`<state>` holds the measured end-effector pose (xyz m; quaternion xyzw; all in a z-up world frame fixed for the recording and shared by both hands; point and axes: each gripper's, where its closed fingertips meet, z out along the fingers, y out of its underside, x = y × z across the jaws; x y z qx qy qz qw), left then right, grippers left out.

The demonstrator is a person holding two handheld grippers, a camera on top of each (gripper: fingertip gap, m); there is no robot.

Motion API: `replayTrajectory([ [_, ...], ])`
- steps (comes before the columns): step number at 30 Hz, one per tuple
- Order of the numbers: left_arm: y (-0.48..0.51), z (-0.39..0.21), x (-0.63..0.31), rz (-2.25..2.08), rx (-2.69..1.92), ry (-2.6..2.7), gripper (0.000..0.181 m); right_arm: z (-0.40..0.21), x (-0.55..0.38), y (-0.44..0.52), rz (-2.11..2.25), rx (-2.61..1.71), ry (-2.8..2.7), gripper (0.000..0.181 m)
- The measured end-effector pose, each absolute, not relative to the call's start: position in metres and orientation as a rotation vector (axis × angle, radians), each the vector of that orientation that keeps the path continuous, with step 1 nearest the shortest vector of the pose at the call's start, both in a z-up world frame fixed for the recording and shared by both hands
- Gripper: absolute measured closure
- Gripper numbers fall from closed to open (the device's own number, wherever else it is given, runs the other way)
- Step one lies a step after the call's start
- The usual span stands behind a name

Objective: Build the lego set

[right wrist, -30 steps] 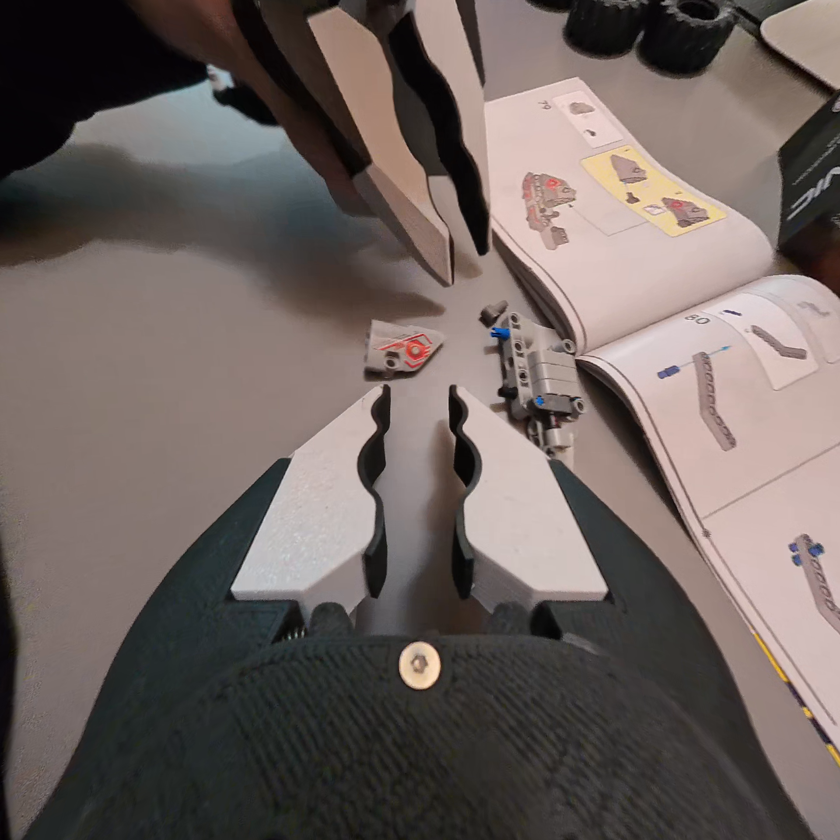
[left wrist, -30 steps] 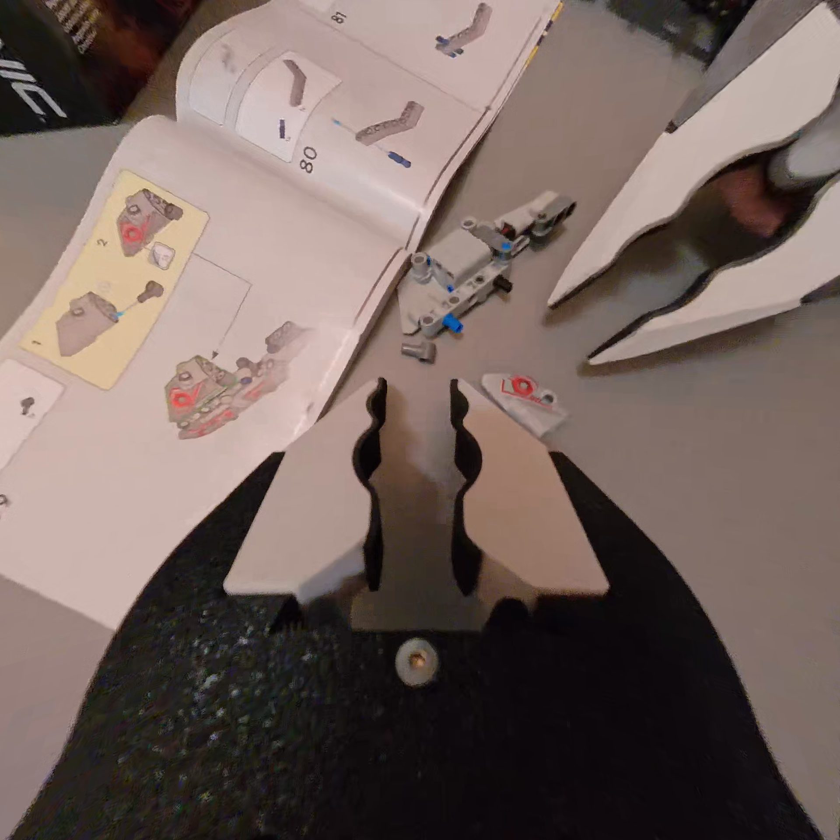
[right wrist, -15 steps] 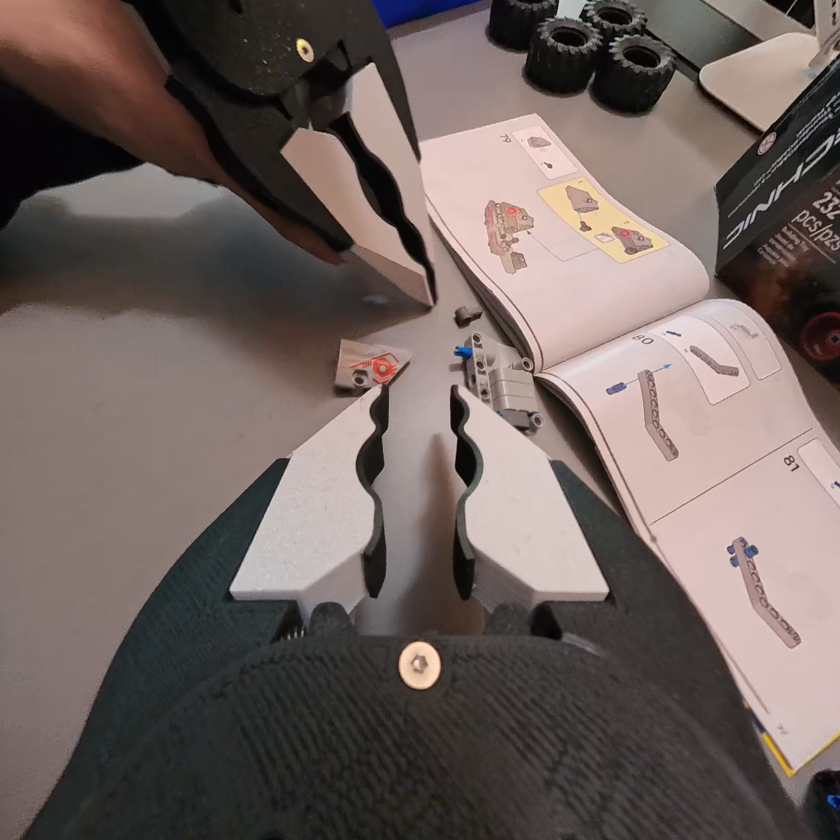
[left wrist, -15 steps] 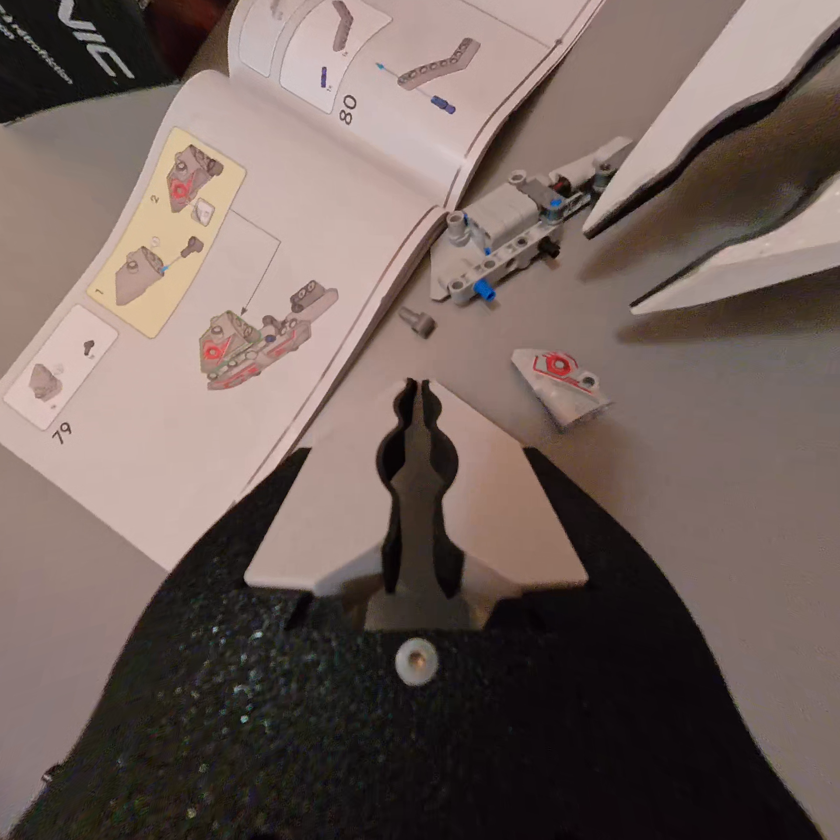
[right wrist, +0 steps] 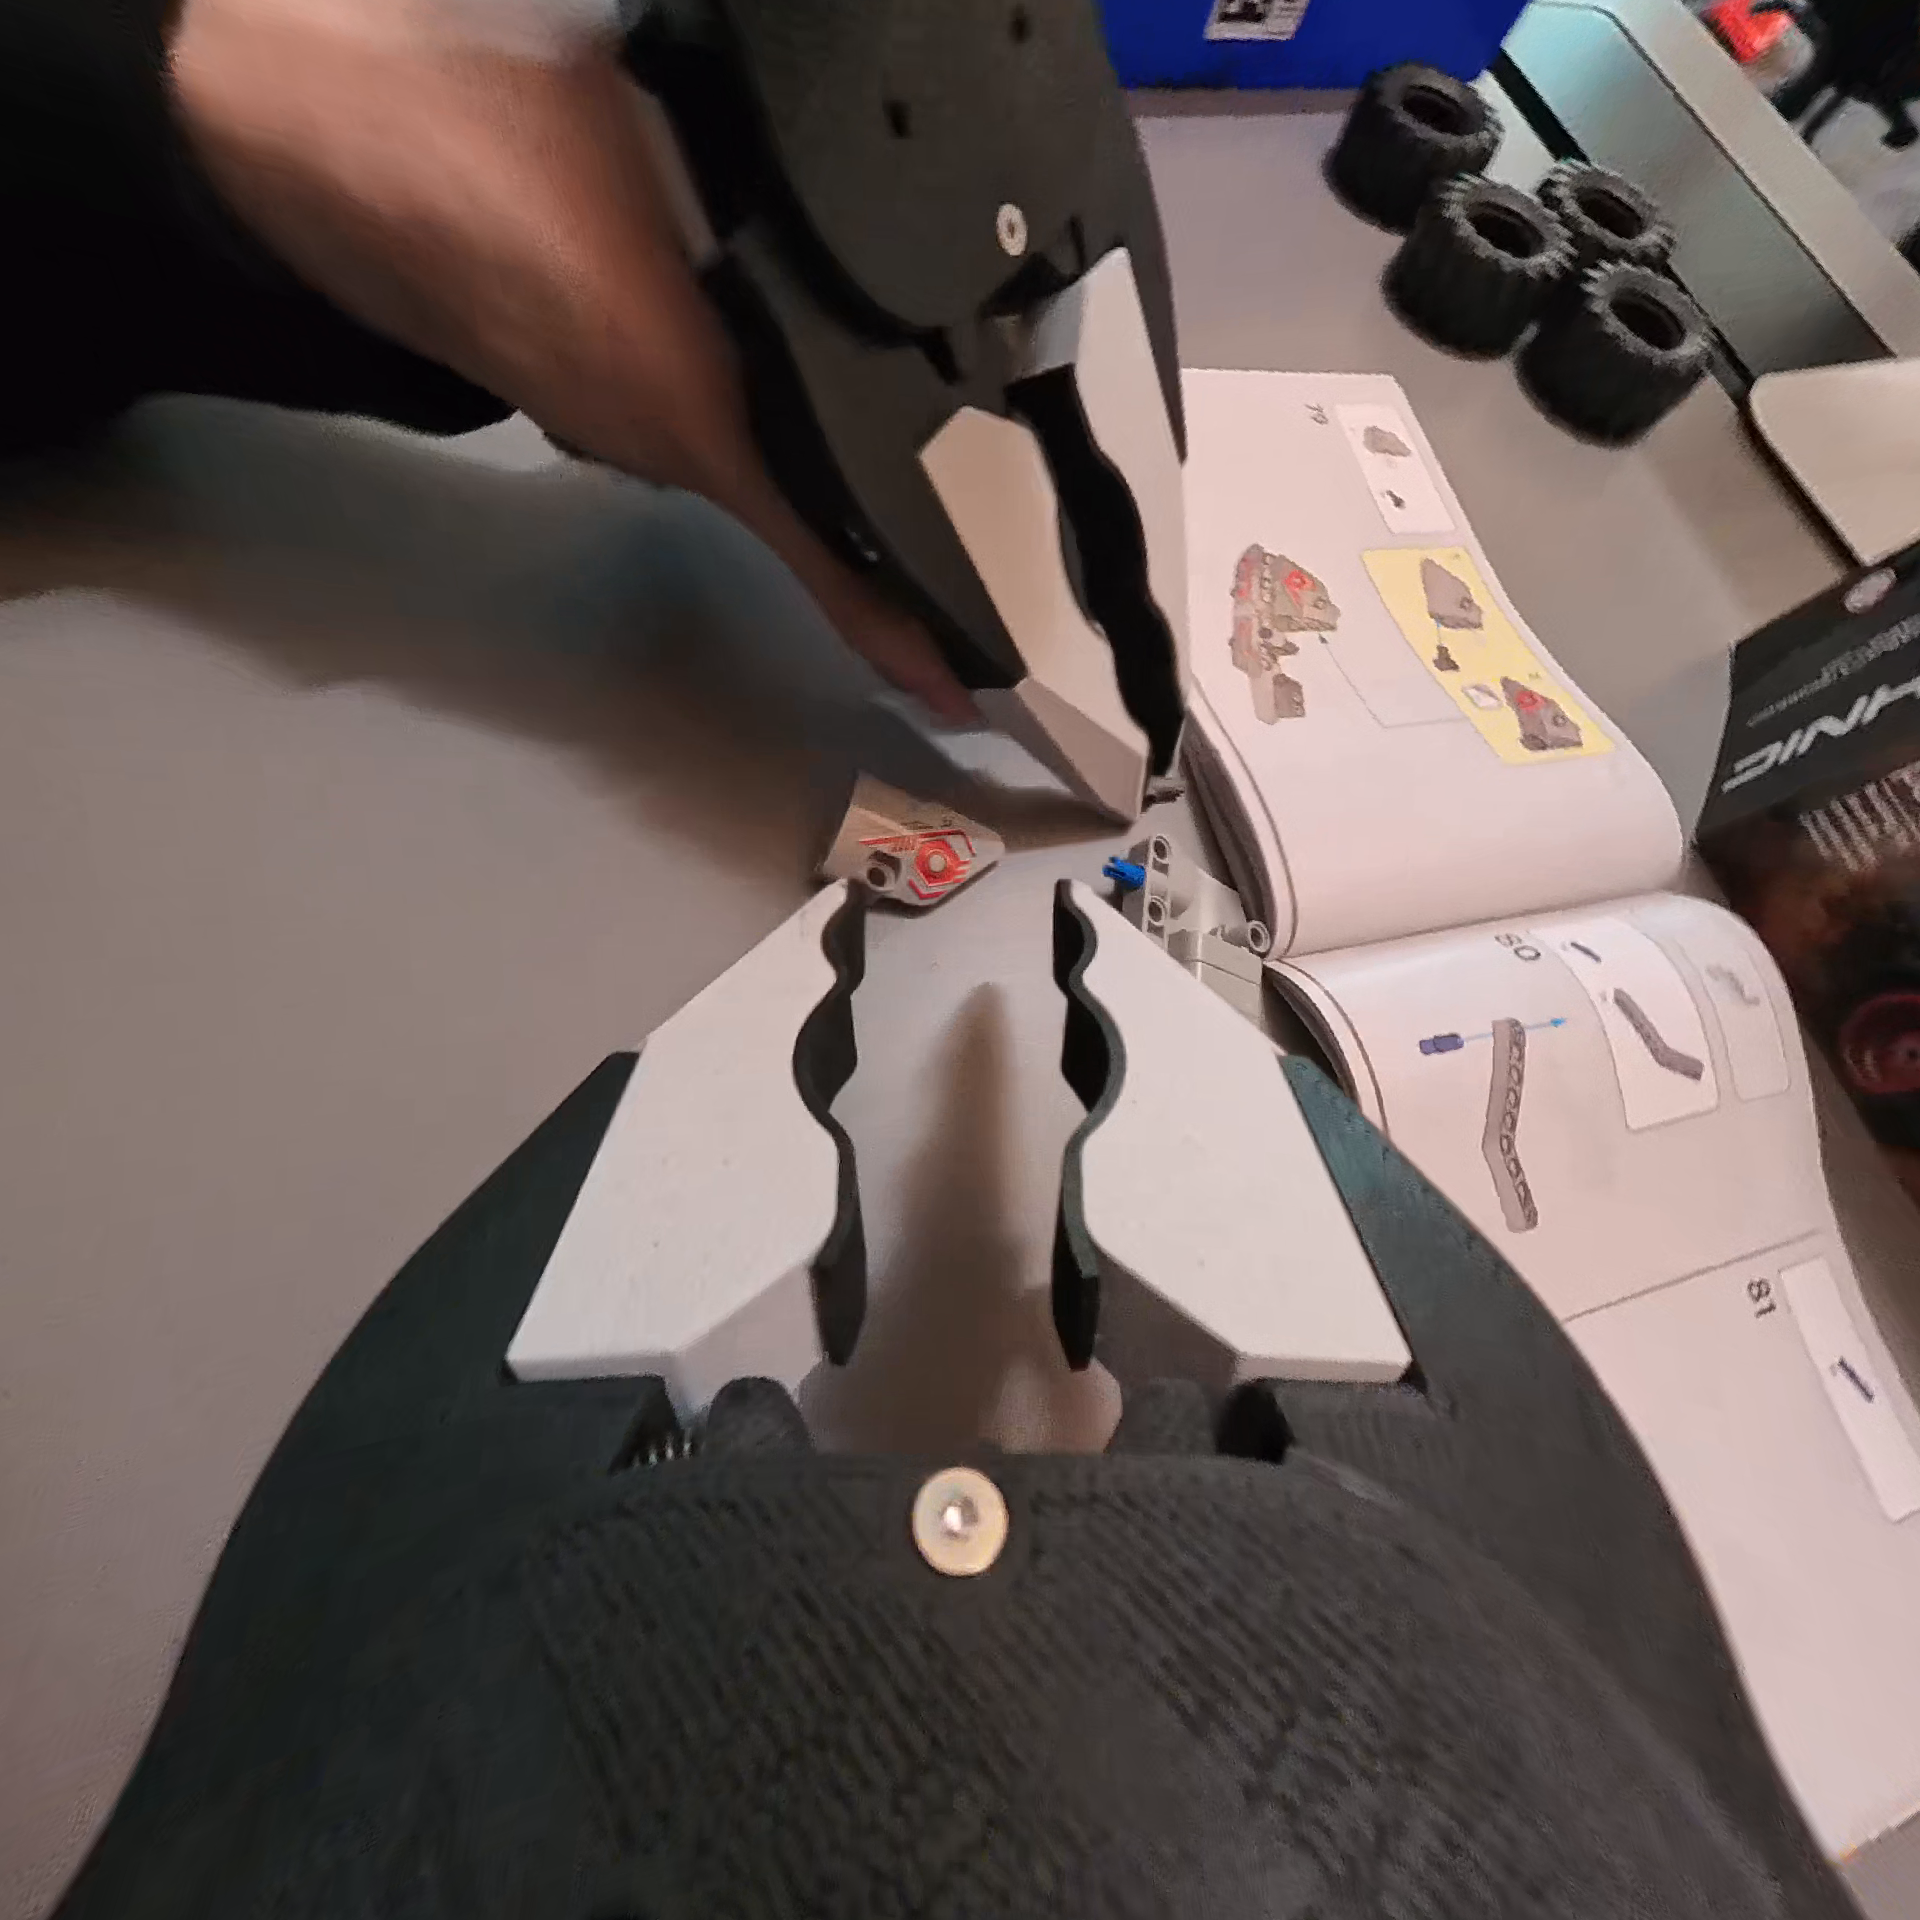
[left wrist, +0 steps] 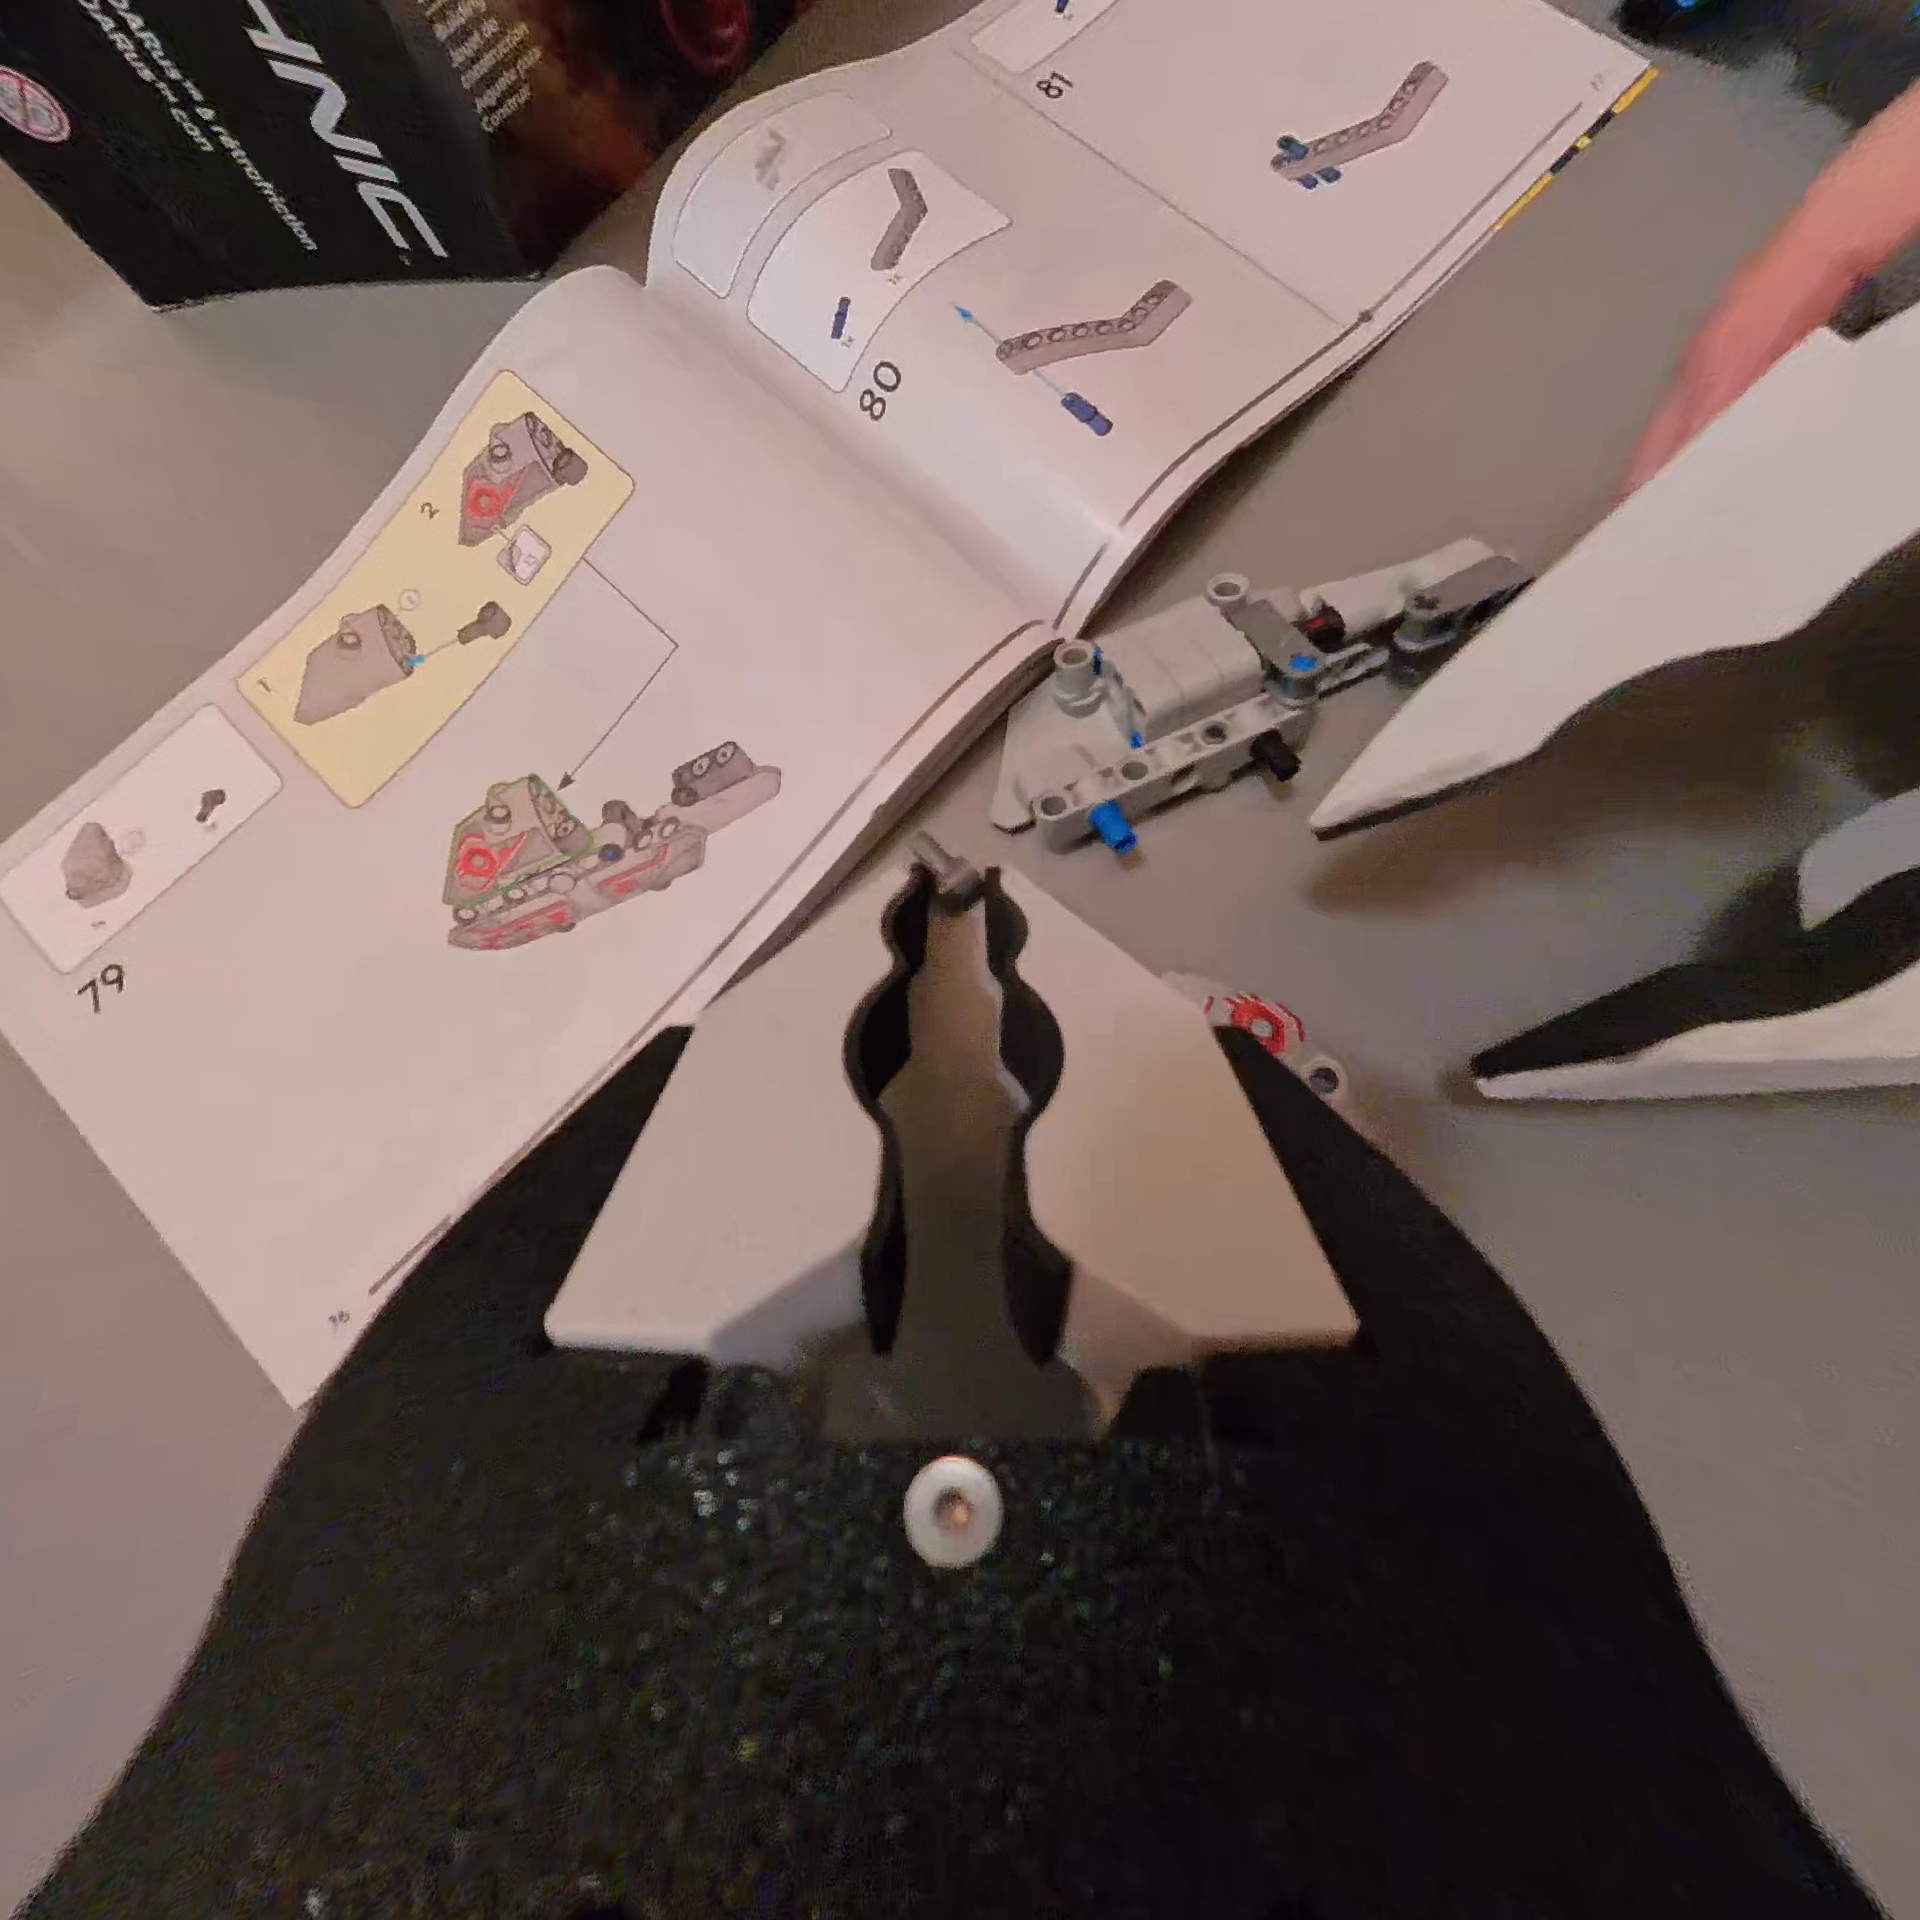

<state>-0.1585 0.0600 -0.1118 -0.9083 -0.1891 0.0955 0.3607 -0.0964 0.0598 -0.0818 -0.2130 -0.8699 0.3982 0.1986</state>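
Note:
A small grey pin [left wrist: 943, 868] lies on the grey table by the booklet's edge, between the tips of my left gripper [left wrist: 951, 883]. The jaws are nearly together, about a pin's width apart. The right wrist view shows this gripper [right wrist: 1143, 764] tip-down on the pin. A grey partial assembly [left wrist: 1195, 717] with a blue pin lies just beyond; it also shows in the right wrist view [right wrist: 1195, 914]. A grey panel with a red sticker [left wrist: 1262, 1029] [right wrist: 920, 857] lies beside it. My right gripper [right wrist: 956, 904] is open and empty, its tips next to the panel and the assembly.
The open instruction booklet [left wrist: 623, 623] [right wrist: 1455, 727] lies left of the parts. A black set box [left wrist: 260, 135] stands behind it. Several black tyres [right wrist: 1538, 260] and a grey stand [right wrist: 1818, 447] are at the far edge. A hand holds the left gripper.
My left gripper closed from open and moved forward, so its tips now sit at the small pin. The sticker panel is now partly hidden by its right finger. My right gripper stays open.

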Motion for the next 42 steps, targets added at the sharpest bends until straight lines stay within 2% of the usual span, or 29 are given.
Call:
replayTrajectory([
  [7, 0.031, -0.111, -0.135, 0.129, -2.349, -0.179, 0.174, -0.088, -0.091, 0.050, 1.020, -0.294, -2.539, 0.132],
  [15, -0.004, -0.111, -0.098, 0.006, -2.366, 0.294, 0.174, -0.094, -0.099, 0.043, 0.913, 0.122, -2.581, 0.141],
  [21, -0.007, -0.112, -0.091, -0.048, -2.342, 0.330, 0.174, -0.099, -0.095, 0.032, 0.903, 0.270, -2.688, 0.134],
  [24, -0.009, -0.112, -0.089, -0.061, -2.334, 0.338, 0.174, -0.105, -0.092, 0.029, 0.894, 0.311, -2.742, 0.138],
  [27, -0.009, -0.112, -0.088, -0.071, -2.324, 0.337, 0.174, -0.108, -0.092, 0.028, 0.910, 0.251, -2.796, 0.154],
  [38, -0.012, -0.111, -0.092, -0.038, -2.300, 0.337, 0.173, -0.110, -0.078, 0.013, 1.035, -0.427, -2.753, 0.153],
  [42, -0.013, -0.112, -0.093, -0.034, -2.297, 0.330, 0.172, -0.109, -0.070, 0.012, 1.047, -0.401, -2.734, 0.134],
])
